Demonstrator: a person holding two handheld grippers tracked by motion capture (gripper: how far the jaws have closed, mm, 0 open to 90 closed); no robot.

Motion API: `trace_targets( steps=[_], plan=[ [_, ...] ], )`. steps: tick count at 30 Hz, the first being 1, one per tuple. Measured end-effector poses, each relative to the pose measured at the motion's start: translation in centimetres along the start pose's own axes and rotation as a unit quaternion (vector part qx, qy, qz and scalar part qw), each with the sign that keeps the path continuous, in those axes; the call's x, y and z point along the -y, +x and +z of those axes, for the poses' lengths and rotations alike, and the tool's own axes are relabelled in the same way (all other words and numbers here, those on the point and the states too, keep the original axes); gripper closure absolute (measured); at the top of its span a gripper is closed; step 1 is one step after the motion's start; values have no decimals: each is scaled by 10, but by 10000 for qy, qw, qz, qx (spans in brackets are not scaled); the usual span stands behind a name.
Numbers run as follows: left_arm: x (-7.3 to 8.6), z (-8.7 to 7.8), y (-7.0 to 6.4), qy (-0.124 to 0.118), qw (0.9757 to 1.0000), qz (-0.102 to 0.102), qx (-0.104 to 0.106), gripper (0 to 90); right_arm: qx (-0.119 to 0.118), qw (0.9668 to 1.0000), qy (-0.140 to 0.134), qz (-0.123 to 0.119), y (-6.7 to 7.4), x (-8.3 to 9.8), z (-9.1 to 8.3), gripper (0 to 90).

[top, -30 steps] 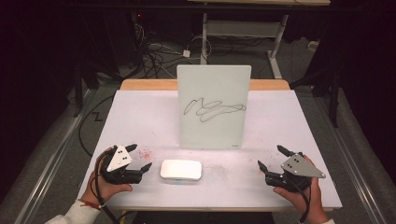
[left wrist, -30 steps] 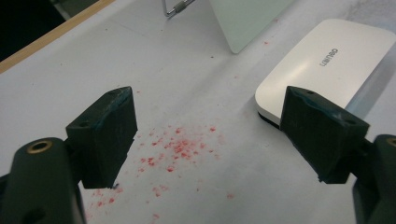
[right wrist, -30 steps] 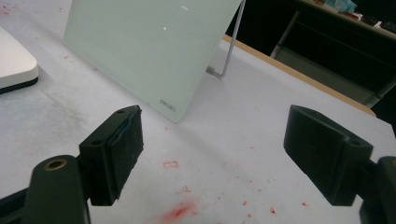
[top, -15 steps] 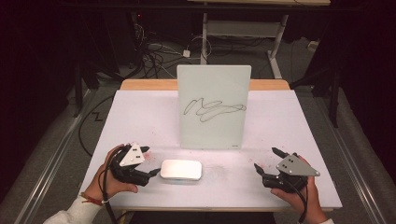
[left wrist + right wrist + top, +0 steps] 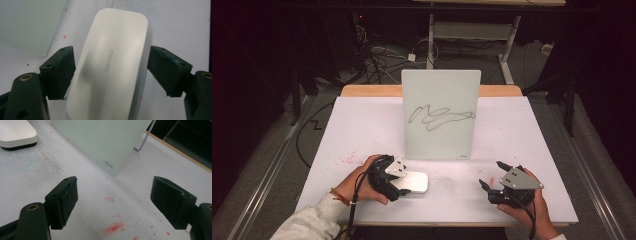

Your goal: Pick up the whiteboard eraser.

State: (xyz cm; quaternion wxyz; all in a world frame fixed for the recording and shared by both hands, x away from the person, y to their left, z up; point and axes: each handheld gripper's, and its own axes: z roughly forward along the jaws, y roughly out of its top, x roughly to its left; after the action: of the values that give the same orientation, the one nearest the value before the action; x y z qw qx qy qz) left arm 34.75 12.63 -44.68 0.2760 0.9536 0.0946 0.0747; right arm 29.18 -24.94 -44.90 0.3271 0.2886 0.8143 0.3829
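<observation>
- Left gripper (image 5: 111,67): jaws are spread wide and sit on either side of the eraser (image 5: 110,67). There's a gap on the right side; the left jaw looks right at the edge, and I can't tell if it actually touches. Not clamped.
- The left gripper view gives you the eraser's top up close: smooth white, a long slab with rounded corners, faint pale lettering running along its length. Its long axis runs straight away from the camera, between the jaws.
- From the high view the eraser (image 5: 414,181) lies flat near the front edge, left of centre, long axis going left-right across the surface (image 5: 362,130). The left gripper (image 5: 398,186) covers its left end, so the jaws come at it from the left.
- The right gripper view catches something the others don't: the eraser (image 5: 15,132) has a thin black layer underneath the white top.
- Right gripper (image 5: 113,202): jaws also wide, nothing between them, just bare surface with red smudges (image 5: 113,227). In the high view the right gripper (image 5: 492,177) sits front right, well apart from the eraser.
- Board (image 5: 440,114): pale frosted glass, rounded corners, standing upright mid-surface with a dark scribble (image 5: 439,116) on it. The right gripper view shows a small logo by its bottom corner and a thin metal leg (image 5: 144,137) propping it from behind.
- The surface is white and matte, with a wooden strip along its far edge.
</observation>
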Motion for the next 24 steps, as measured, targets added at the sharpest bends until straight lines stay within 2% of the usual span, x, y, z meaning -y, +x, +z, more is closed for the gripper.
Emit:
trace_targets(
  steps=[5, 12, 17, 21, 24],
  plan=[
    [-1, 8, 6, 45, 9999, 13, 163, 238, 15, 10000, 27, -21, 1, 1, 1, 226],
    [-2, 17, 15, -82, 9983, 62, 567, 235, -28, 10000, 63, -41, 2, 1, 4, 228],
    [-7, 23, 15, 60, 9979, 242, 605, 230, -78, 9999, 76, -76, 3, 1, 5, 237],
    [-9, 28, 16, 182, 9973, 316, 640, 235, -114, 9999, 75, -89, 3, 1, 5, 240],
    [-9, 26, 18, 156, 9967, 311, 731, 244, -134, 9998, 64, -92, 3, 1, 4, 244]
  ],
)
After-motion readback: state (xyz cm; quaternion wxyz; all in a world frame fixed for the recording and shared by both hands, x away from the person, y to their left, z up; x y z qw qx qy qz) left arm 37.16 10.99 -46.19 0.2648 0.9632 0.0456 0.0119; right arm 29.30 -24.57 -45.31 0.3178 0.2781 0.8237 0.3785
